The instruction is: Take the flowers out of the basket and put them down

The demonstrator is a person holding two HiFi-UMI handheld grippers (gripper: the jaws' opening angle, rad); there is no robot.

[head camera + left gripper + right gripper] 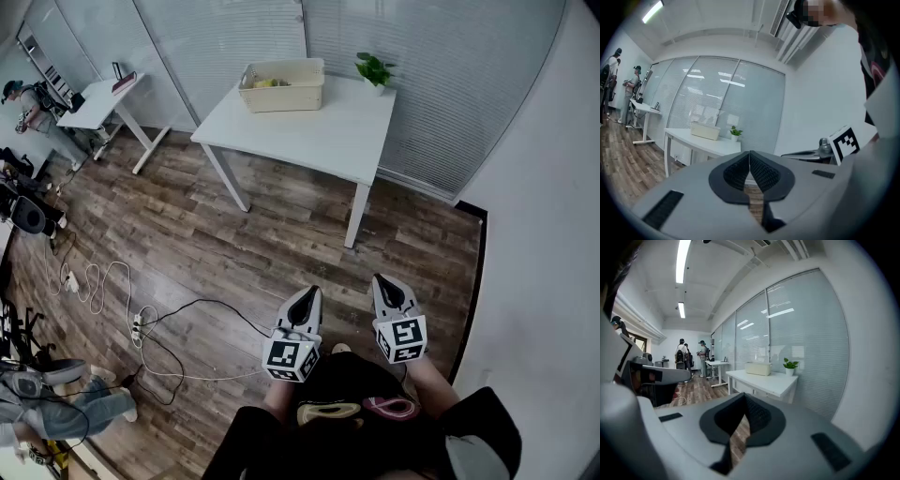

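A cream basket [282, 85] stands at the far end of a white table [309, 131], with yellow flowers [266, 82] lying inside it. The basket [705, 131] and the same basket [758, 368] look small and distant in both gripper views. My left gripper [310, 293] and right gripper [382, 281] hang close to my body, well short of the table. Both are shut with nothing between their jaws, as the left gripper [750, 152] and right gripper [745, 394] show up close.
A small potted plant [374, 70] stands at the table's far right corner. Cables and a power strip [137, 325] trail over the wood floor at the left. A second desk [98, 103] and people stand at the far left. A glass wall with blinds runs behind the table.
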